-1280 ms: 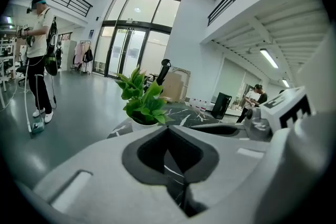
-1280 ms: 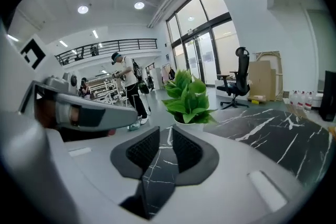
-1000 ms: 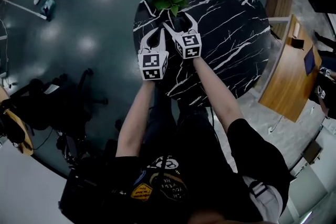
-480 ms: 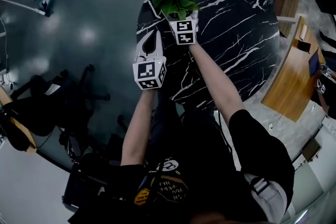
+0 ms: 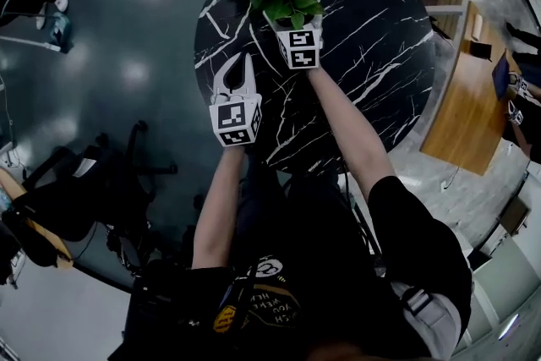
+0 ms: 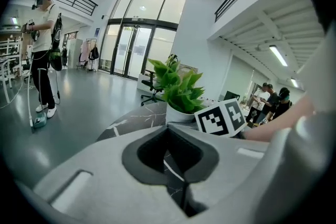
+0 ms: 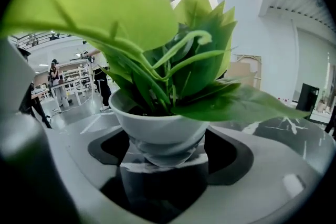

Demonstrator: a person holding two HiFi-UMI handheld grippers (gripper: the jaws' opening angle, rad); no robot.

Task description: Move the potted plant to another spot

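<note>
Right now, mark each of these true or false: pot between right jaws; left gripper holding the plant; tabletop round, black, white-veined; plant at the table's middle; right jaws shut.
1. The potted plant's white pot sits between the right gripper's jaws. True.
2. The left gripper holds the plant. False: it is empty, jaw tips together, over the table nearer the person.
3. The table has a round black top with white veins. True.
4. The plant stands at the table's middle. False: it is by the far rim.
5. The right gripper's jaws are shut. False: they stand wide apart, one on each side of the pot.
</note>
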